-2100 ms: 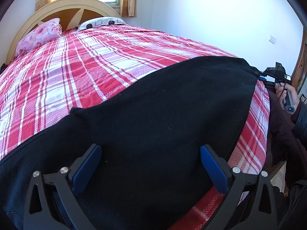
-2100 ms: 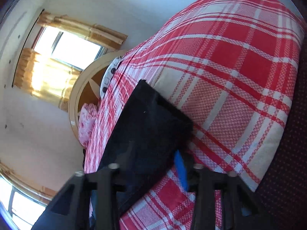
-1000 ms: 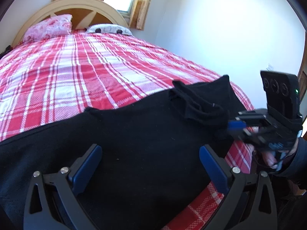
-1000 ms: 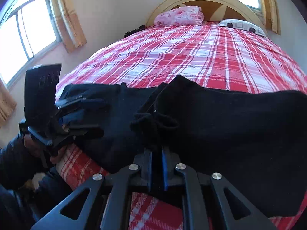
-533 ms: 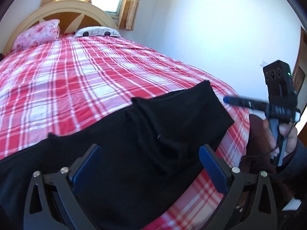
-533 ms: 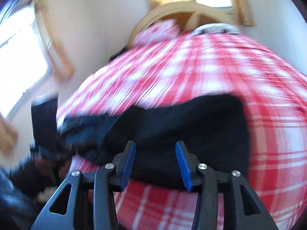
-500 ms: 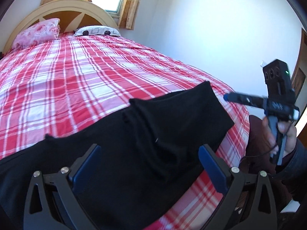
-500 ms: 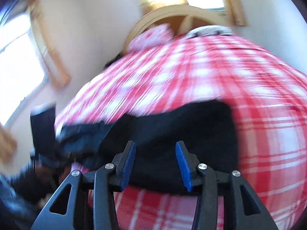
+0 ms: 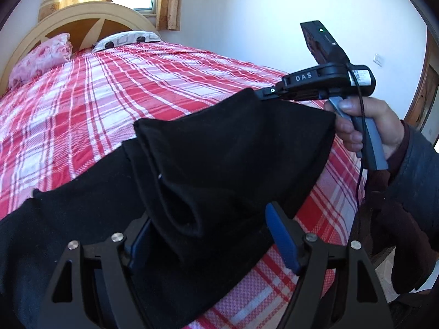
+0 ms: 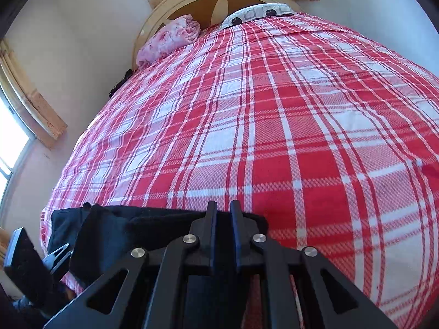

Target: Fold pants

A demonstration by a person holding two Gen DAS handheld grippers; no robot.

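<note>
Black pants (image 9: 233, 164) lie along the near edge of the red plaid bed (image 9: 137, 82). One end is folded over and lifted. My right gripper (image 9: 263, 94) is shut on the far corner of that end and holds it above the bed; in the right wrist view (image 10: 222, 213) black cloth (image 10: 123, 233) sits between its fingers. My left gripper (image 9: 211, 233) is partly closed around a folded edge of the pants, its blue pads (image 9: 279, 235) on either side, not pinching it.
A pink pillow (image 9: 41, 57) and a patterned pillow (image 9: 126, 38) lie by the headboard (image 9: 82, 19). White wall on the right. The person's hand (image 9: 365, 120) holds the right gripper. The left gripper's body (image 10: 30, 268) shows at lower left.
The right gripper closed on the pants' corner and raised it. The left gripper's fingers came closer together around the folded edge. The folded end now stands higher.
</note>
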